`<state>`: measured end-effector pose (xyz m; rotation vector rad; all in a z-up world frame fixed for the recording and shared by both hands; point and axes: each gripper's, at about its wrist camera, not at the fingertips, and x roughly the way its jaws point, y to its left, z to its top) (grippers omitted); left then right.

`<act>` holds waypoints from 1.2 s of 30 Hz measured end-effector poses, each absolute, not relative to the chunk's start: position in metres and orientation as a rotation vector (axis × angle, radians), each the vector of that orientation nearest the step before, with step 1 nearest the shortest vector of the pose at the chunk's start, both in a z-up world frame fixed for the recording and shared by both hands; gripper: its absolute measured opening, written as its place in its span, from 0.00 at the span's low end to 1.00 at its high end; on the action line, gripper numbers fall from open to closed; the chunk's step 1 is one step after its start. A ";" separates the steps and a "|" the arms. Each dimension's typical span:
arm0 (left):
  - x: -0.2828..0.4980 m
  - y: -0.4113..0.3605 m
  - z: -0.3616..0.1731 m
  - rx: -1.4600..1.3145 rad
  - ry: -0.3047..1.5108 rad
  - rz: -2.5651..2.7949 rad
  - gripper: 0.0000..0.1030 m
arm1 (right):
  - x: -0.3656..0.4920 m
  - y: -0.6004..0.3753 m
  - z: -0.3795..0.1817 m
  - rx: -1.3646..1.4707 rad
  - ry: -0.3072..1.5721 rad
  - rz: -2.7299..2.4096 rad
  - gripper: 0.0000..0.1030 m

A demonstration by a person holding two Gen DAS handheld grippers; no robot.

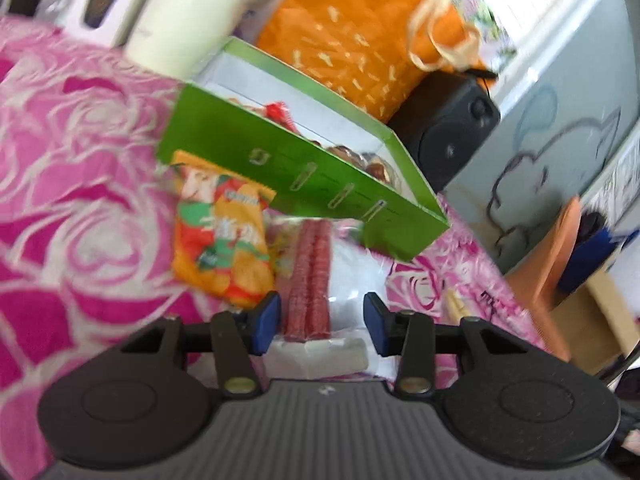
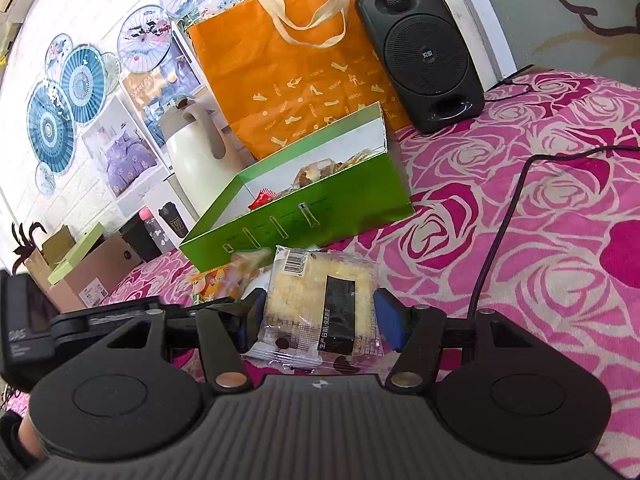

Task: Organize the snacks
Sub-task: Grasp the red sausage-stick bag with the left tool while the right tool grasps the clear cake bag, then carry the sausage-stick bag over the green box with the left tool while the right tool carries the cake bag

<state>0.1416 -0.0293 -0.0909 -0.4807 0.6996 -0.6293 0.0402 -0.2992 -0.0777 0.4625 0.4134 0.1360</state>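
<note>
An open green box [image 1: 304, 176] [image 2: 320, 216] with several wrapped snacks inside stands on the pink rose bedspread [image 1: 80, 160] [image 2: 520, 260]. In front of it lie an orange snack bag [image 1: 224, 240] [image 2: 220, 280] and a clear pack of red discs [image 1: 310, 276]. My left gripper [image 1: 322, 324] straddles the near end of that red pack. Its blue pads [image 1: 268, 320] stand apart, and a gap shows on the right side. My right gripper [image 2: 320, 320] is shut on a clear pack of pale pastry [image 2: 316, 304], with its pads against the wrapper's two sides.
Behind the box stand an orange tote bag [image 2: 292, 68], a black speaker [image 2: 420, 48] and a white jug [image 2: 196, 148]. A black cable [image 2: 500, 220] runs across the bedspread on the right. Cardboard boxes [image 2: 92, 272] sit beyond the bed's left edge.
</note>
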 end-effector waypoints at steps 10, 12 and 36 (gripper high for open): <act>0.112 -0.006 -0.077 -0.429 0.645 -0.560 0.33 | 0.033 -0.287 -0.072 0.445 0.388 0.153 0.95; 0.110 -0.006 -0.073 -0.414 0.627 -0.548 0.33 | 0.031 -0.282 -0.070 0.429 0.373 0.146 0.95; 0.100 -0.031 -0.052 -0.135 0.524 -0.402 0.33 | 0.024 -0.236 -0.061 0.220 0.339 0.137 0.94</act>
